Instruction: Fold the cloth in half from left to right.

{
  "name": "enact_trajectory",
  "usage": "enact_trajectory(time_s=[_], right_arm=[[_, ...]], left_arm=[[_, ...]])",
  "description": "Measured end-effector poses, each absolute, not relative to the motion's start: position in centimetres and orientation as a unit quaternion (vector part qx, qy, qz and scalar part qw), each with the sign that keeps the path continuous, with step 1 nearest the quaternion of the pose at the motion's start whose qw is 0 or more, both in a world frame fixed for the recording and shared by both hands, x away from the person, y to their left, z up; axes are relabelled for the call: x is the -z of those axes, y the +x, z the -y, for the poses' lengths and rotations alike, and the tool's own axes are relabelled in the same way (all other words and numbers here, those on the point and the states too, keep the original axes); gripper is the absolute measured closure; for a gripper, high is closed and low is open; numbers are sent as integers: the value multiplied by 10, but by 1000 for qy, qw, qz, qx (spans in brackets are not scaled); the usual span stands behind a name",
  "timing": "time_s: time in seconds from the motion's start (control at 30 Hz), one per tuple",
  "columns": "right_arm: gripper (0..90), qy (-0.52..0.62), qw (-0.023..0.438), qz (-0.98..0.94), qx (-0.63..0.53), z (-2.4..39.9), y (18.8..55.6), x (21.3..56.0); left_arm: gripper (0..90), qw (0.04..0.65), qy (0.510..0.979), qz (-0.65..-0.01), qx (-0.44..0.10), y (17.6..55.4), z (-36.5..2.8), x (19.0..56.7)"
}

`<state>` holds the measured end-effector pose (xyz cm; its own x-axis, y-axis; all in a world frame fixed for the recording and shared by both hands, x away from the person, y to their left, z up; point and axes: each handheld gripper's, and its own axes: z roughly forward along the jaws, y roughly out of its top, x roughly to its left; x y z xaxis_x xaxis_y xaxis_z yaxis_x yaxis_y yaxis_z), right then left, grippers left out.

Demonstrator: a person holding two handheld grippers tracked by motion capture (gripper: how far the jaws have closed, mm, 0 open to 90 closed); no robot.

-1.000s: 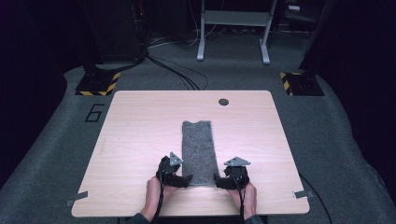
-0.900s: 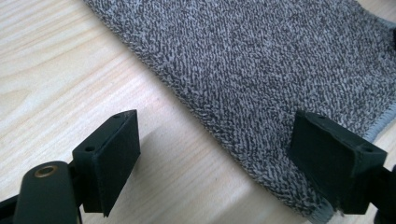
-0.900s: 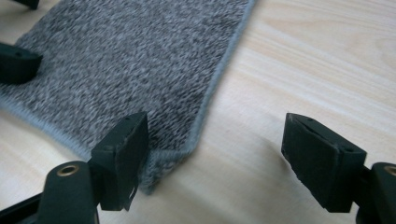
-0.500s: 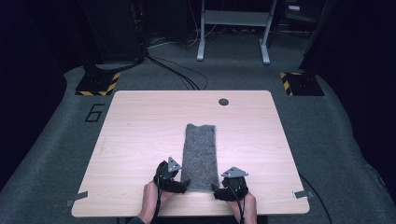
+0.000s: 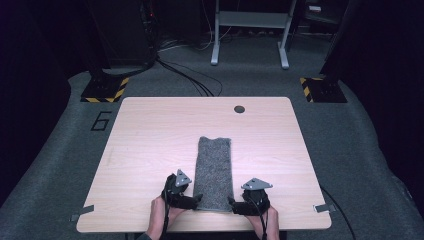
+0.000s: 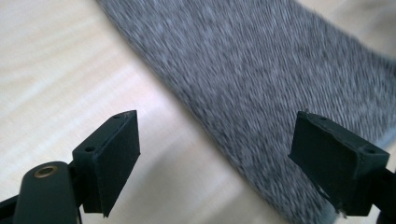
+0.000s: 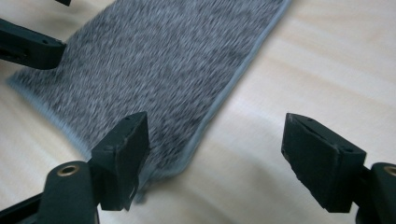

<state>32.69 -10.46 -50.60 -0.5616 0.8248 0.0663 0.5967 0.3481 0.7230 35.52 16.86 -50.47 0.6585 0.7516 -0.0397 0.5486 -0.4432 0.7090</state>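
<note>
A long grey cloth (image 5: 214, 170) lies flat along the middle of the wooden table (image 5: 150, 135), its short end toward the near edge. My left gripper (image 5: 197, 198) is at the cloth's near left corner and my right gripper (image 5: 233, 202) at its near right corner. In the left gripper view the left gripper (image 6: 215, 140) stands open, straddling the cloth's (image 6: 261, 79) edge just above the table. In the right gripper view the right gripper (image 7: 219, 149) is open over the corner of the cloth (image 7: 154, 60), with nothing pinched. The other gripper's finger (image 7: 28, 46) shows at the far corner.
A round cable hole (image 5: 239, 108) sits near the table's far edge. Beyond the table are a metal frame (image 5: 250, 30), cables on the floor and yellow-and-black striped bases (image 5: 106, 90). Both hands rest at the near table edge.
My right gripper has drawn back toward the near edge and slightly right. The cloth's near end now lies a little closer to that edge. The left gripper has barely moved.
</note>
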Motion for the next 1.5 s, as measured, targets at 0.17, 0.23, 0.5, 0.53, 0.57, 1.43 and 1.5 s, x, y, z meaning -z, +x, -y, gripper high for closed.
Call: enact_trajectory(time_s=[0.17,0.23,0.5,0.53,0.57,1.43,1.5], right_arm=[[228,441,164,-800,-372,110,350,494],[227,441,166,-801,-368,111,361,490],[220,436,166,-806,-363,103,414,481],[220,434,169,-807,-362,103,419,481],[220,435,171,-806,-362,102,426,480],[454,486,175,-797,-312,67,533,504],[480,488,173,-798,-308,66,535,507]], left_arm=[[154,359,831,-399,-145,383,-176,494],[154,358,829,-405,-143,396,-177,489],[150,353,817,-432,-144,447,-175,486],[150,347,819,-433,-147,453,-174,486],[150,349,816,-437,-146,459,-172,487],[382,307,810,-469,-168,534,-138,506],[405,304,813,-468,-167,535,-138,507]])
